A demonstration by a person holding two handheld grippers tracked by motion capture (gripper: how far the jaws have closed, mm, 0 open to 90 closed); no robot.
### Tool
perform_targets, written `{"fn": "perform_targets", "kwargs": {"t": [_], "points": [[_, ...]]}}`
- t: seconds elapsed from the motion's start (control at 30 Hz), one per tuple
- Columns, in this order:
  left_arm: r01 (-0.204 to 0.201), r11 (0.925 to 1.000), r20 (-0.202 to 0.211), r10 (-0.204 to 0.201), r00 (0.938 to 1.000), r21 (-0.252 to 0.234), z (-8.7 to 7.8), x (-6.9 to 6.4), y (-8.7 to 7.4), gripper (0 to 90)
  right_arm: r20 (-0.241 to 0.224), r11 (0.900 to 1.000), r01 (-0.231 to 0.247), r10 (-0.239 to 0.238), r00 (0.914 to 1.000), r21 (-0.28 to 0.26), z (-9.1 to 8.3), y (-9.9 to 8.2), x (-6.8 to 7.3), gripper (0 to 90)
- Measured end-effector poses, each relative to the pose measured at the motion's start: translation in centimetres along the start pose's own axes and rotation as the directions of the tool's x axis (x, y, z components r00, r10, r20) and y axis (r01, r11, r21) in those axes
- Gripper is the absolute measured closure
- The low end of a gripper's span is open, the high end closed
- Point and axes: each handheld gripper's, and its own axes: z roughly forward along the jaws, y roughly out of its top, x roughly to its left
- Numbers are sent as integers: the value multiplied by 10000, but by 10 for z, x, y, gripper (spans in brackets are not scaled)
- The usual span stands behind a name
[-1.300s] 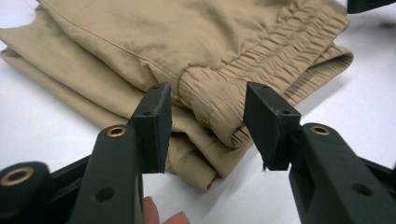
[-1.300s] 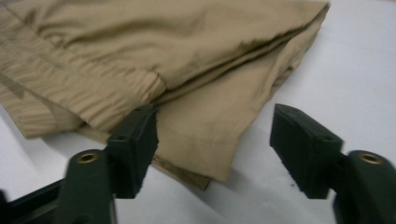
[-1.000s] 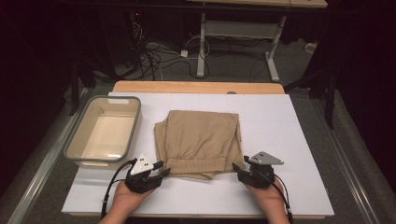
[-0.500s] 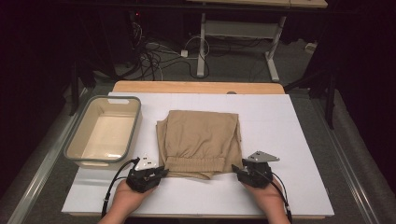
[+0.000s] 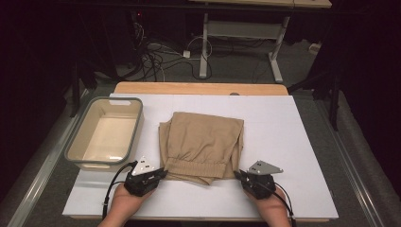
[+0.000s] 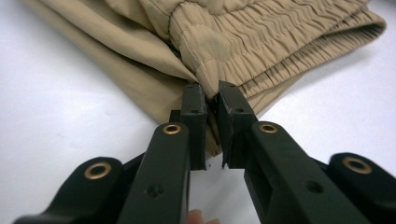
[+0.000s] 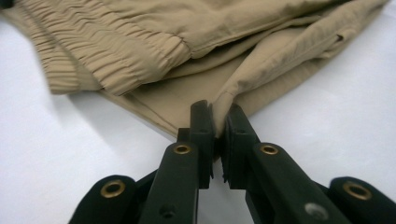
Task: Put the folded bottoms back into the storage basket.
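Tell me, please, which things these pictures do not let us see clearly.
- Folded tan shorts: how many layers the left hand-held gripper and right hand-held gripper pinch; the jaws cover them.
- Tub: near inner wall, hidden by its rim, high view.
- Floor cables: too dark, too small.

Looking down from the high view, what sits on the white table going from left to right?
Grey-rimmed tub → left gripper, shut on the folded tan trousers → right gripper, shut on their other corner.

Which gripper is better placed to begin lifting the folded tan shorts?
Neither clearly. The left gripper pinches the waistband corner of the shorts; the right gripper pinches a fabric fold at the opposite near corner.
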Motion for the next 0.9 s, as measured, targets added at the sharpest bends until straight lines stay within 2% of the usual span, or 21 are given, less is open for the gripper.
{"fn": "perform_targets", "kwargs": {"t": [0.23, 0.4, 0.5, 0.53, 0.6, 0.67, 0.77, 0.83, 0.87, 0.9], "points": [[-155, 9998, 198, 158, 9997, -135, -8, -3, -1, 804, -39, 9997, 213, -213, 9998, -88, -12, -5, 12, 863], [-606, 9980, 217, 610, 9979, -191, -12, -14, 2, 808, -7, 9996, 227, -227, 9997, -159, -24, -14, 20, 863], [-698, 9975, 298, 702, 9971, -121, -15, -14, 1, 808, -216, 9996, 173, -178, 9996, -202, -33, -23, 26, 863], [-722, 9974, 295, 724, 9969, -86, -16, -14, 0, 812, -356, 9992, 279, -290, 9989, -302, -40, -27, 32, 862], [-823, 9966, 163, 822, 9965, 60, -18, -14, -3, 812, -491, 9988, 342, -359, 9981, -359, -42, -28, 35, 862], [-765, 9969, 102, 763, 9970, 181, -19, -11, -6, 811, -700, 9981, 423, -453, 9965, -437, -43, -28, 41, 860], [-442, 9984, 176, 436, 9989, 356, -19, -3, -9, 810, -913, 9977, 526, -563, 9942, -416, -41, -27, 47, 845], [-414, 9981, 219, 404, 9989, 462, -20, -1, -10, 807, -1024, 9983, 487, -517, 9934, -314, -39, -28, 48, 759], [-437, 9979, 193, 428, 9989, 474, -20, -1, -10, 777, -1147, 9986, 425, -457, 9924, -300, -40, -28, 47, 585], [-510, 9977, 115, 505, 9987, 438, -22, -2, -9, 777, -1147, 9986, 425, -457, 9924, -300, -40, -28, 47, 585]]}}
